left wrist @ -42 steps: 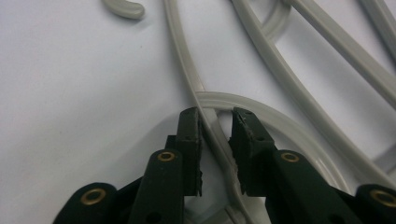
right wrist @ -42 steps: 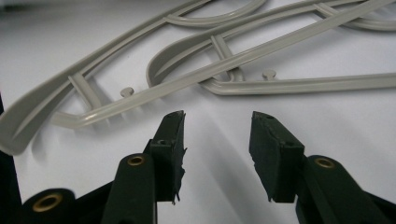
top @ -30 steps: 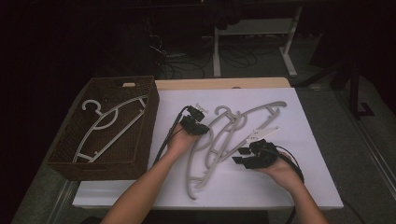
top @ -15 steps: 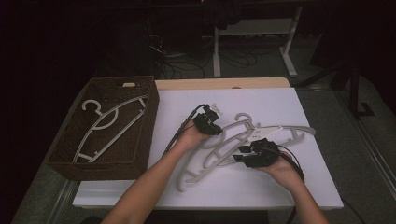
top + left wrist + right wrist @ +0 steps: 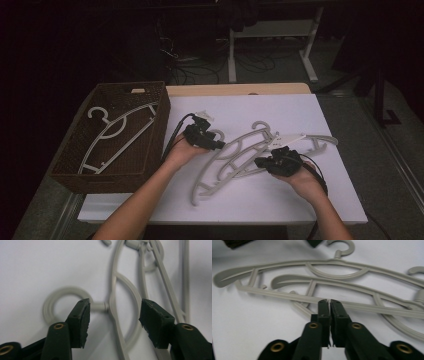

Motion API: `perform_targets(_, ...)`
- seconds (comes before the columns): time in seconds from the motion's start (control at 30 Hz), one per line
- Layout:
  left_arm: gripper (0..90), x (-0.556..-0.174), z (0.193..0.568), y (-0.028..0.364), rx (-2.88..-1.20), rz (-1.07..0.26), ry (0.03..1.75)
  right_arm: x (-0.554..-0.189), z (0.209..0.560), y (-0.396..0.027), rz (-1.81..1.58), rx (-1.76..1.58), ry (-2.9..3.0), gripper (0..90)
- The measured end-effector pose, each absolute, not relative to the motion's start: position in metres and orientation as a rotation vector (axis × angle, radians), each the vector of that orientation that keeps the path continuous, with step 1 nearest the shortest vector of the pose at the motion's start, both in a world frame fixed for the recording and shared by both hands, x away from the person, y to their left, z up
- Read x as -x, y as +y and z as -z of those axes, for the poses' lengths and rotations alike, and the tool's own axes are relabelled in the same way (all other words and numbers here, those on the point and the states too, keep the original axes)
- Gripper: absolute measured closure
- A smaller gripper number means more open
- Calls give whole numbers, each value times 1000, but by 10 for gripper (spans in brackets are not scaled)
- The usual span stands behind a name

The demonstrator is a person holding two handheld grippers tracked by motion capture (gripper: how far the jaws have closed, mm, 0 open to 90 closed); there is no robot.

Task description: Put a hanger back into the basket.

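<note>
**Inspector A:** What is lying around the work area?

**Inspector B:** A white table top (image 5: 300,205) is filling the middle of the high view. A dark woven basket (image 5: 67,165) is sitting at centre left of the frame, touching the table's left edge, and one grey hanger (image 5: 117,135) is lying inside it. Two more grey hangers (image 5: 235,157) are lying overlapped on the table at frame centre, running from lower left to upper right. White table legs and loose cables are showing in the dark top of the frame.

**Inspector A:** Anything obstructing?

**Inspector B:** The hangers are crossing each other, so their bars are tangling in the left gripper view. I cannot tell which one is lying on top.

**Inspector A:** Hand poses?

**Inspector B:** Both forearms are coming up from the bottom edge. The left hand (image 5: 182,152) is holding the left gripper (image 5: 113,315) just left of centre, over a hanger hook (image 5: 63,303). Its jaws are standing wide apart, straddling the neck where the hook joins the frame, and gripping nothing. The right hand (image 5: 300,180) is holding the right gripper (image 5: 329,302) at right of centre. Its jaws are pressing together, tips pointing at a straight hanger bar (image 5: 352,305). Whether they are pinching the bar I cannot tell.

**Inspector A:** Markings?

**Inspector B:** I am reading no writing or labels anywhere.
</note>
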State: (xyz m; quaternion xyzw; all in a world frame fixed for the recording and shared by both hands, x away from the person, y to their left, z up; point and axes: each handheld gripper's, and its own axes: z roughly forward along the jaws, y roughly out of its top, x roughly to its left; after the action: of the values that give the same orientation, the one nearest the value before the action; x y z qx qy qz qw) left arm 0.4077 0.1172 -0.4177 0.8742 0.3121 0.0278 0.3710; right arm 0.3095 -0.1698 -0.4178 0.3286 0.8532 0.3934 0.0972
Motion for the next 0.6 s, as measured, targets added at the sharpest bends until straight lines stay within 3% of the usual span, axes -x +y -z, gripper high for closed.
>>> perform_targets(0.27,388,-374,424,143,-2194,-44,830,-330,417,-167,-1077,-1036,2484,895)
perform_targets(0.6,361,-368,433,153,-2199,-14,835,-362,433,-159,-984,-1126,2483,896)
